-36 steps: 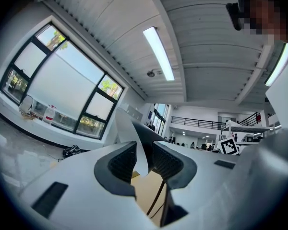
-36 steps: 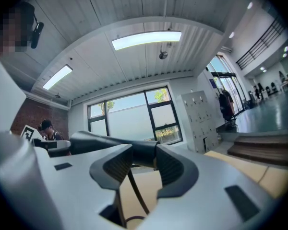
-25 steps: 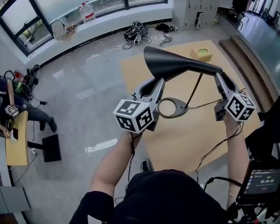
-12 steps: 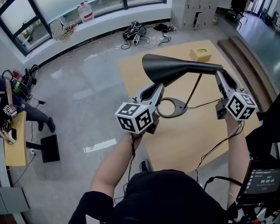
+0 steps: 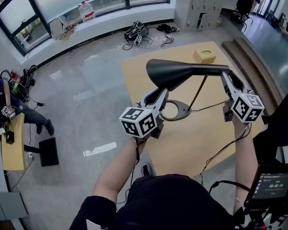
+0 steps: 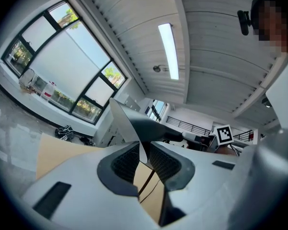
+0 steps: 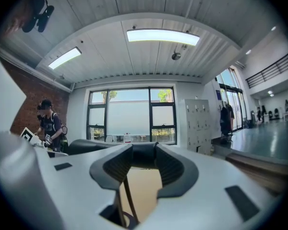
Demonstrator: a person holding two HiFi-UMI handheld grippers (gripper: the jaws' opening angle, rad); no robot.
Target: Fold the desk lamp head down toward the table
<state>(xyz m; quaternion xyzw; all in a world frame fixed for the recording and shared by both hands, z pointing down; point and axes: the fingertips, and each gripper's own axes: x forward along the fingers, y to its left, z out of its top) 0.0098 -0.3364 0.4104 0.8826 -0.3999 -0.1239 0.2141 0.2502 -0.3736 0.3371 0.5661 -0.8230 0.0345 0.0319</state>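
My left gripper (image 5: pixel 158 94): pinched onto the thin lower rim of the black cone-shaped metal lamp head (image 5: pixel 175 71) — 1 edge between 2 pads.
My right gripper (image 5: pixel 227 76): clamped on the head's narrow rear end, above the thin dark stem (image 5: pixel 198 94).
Lamp head: roughly level, high over the black ring-shaped base (image 5: pixel 176 110) on the tan wooden table (image 5: pixel 192 143).
Risk: the rim could slip out sideways if I pull down off-axis. A stiff hinge might tip the base — my guess.

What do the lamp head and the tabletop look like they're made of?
The lamp head: likely painted metal or plastic, matte black outside, pale inside, with a thin rim. The tabletop: probably light wood or laminate, smooth, even tan, no visible grain.
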